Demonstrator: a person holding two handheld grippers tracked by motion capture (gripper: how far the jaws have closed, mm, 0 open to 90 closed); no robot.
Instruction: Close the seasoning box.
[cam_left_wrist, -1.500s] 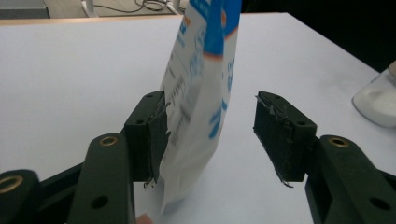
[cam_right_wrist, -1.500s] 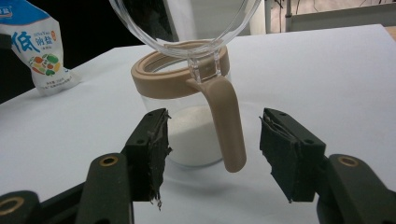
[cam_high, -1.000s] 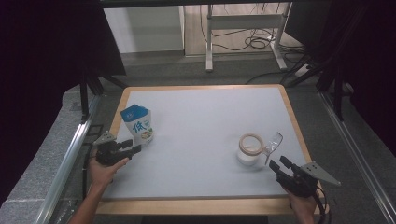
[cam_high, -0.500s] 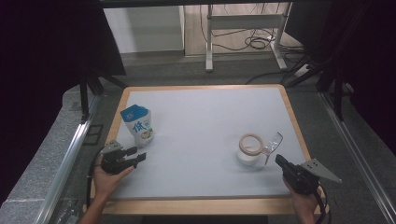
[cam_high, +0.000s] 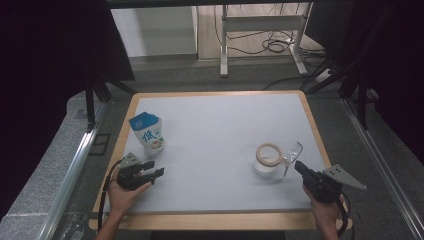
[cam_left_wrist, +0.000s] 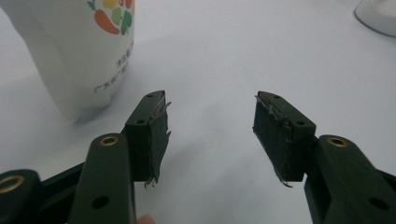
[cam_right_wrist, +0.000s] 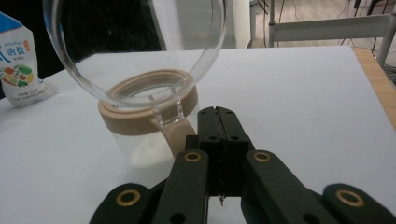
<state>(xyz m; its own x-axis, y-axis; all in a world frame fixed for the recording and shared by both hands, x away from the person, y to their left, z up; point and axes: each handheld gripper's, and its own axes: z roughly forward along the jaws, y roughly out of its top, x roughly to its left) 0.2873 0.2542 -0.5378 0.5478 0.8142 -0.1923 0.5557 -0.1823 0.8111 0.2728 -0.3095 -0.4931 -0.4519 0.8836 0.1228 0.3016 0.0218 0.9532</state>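
A white pouch (cam_high: 147, 134) with a blue top and printed vegetables stands at the left of the white table top (cam_high: 220, 125). Just in front of the pouch my left gripper (cam_high: 156, 173) is open, its pads (cam_left_wrist: 157, 130) wide apart over bare table. The pouch (cam_left_wrist: 79, 51) is ahead and to the left of the jaws. At the right stands a clear jar (cam_high: 268, 159) with a beige rim and some white powder inside; its clear lid (cam_high: 292, 152) is flipped up. My right gripper (cam_high: 299, 167) is shut, tips (cam_right_wrist: 218, 116) just behind the jar's (cam_right_wrist: 149, 121) hinge, with nothing between them.
A wooden frame (cam_high: 315, 125) borders the table top. Grey metal rails run along both sides. Beyond the far edge are a desk frame (cam_high: 260, 30) and cables on the floor. The wide middle stretch of the table lies between pouch and jar.
My left gripper has moved right and toward the near edge, ending in front of the pouch. The right gripper's jaws have gone from apart to together; that hand stayed in place.
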